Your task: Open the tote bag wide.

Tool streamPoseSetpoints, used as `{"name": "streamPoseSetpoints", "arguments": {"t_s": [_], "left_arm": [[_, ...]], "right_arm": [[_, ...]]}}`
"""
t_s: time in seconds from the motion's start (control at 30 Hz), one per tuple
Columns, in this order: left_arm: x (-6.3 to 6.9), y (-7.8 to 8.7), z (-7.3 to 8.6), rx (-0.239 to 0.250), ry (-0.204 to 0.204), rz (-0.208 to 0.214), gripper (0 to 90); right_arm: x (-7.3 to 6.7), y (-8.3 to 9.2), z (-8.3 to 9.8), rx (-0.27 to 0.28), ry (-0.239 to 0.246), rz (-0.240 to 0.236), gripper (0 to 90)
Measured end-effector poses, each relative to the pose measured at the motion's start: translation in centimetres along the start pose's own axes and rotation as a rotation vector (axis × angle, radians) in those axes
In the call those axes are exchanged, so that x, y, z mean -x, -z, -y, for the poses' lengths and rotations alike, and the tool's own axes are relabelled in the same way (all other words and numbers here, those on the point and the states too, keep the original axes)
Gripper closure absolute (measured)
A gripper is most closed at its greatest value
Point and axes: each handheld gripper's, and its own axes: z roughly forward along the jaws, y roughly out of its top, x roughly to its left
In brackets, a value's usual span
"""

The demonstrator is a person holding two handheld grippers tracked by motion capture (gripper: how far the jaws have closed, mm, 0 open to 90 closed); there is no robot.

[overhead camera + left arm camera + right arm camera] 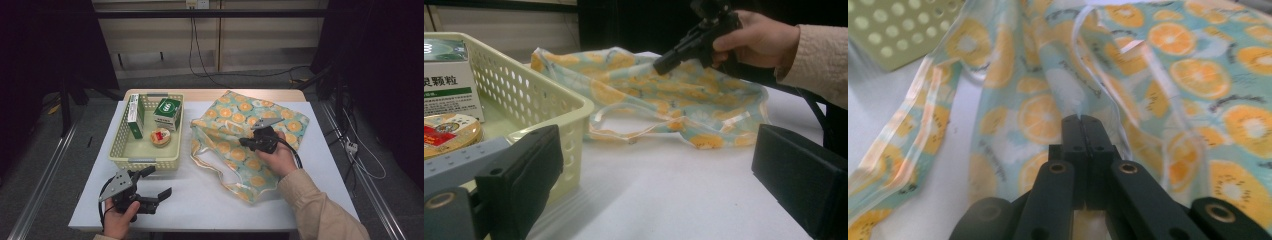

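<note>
High view: the fruit-print bag [247, 145] lies on the surface right of the basket [146, 161]; the right gripper [243, 142] pinches its upper layer. Left gripper view: the left gripper [659, 175], jaws wide apart, sits well apart from the bag. Right gripper view: jaws clamped on fabric.

Overhead light keeps the white table [200, 200] bright against dark surroundings, shadows staying soft, while the bag [1198, 75] blurs toward the edges and near jaws look unfocused.

Orange-print bag [235, 145], crumpled on table, top edge apparently pinched
</note>
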Motion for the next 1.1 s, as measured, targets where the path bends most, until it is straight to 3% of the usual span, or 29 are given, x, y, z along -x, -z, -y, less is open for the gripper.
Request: {"name": "streamPoseSetpoints", "arguments": {"t_s": [0.07, 0.23, 0.4, 0.67, 0.83, 1.1], "left_arm": [[0.0, 0.0, 0.0, 0.003, 0.004, -0.001, 6.0], [-0.1, 0.0, 0.1, 0.002, 0.004, -0.002, 6.0], [-0.1, 0.0, 0.1, 0.002, 0.013, -0.002, 6.0], [-0.1, 0.0, 0.0, 0.001, 0.009, 0.001, 6.0], [-0.2, 0.0, 0.1, -0.003, 0.012, -0.001, 6.0], [-0.1, -0.1, 0.1, -0.006, 0.008, 0.005, 6.0]], "right_arm": [[0.7, 0.3, -0.4, 0.015, -0.021, 0.001, 90.0], [3.2, 0.3, -0.7, 0.01, -0.034, 0.082, 90.0], [5.3, -1.1, -0.2, -0.019, -0.066, 0.115, 90.0], [7.1, -3.2, 1.4, -0.047, -0.105, 0.139, 89.8], [7.2, -3.4, 1.8, -0.044, -0.114, 0.126, 85.2], [5.8, -3.7, 2.2, -0.058, -0.106, 0.088, 65.3]]}}
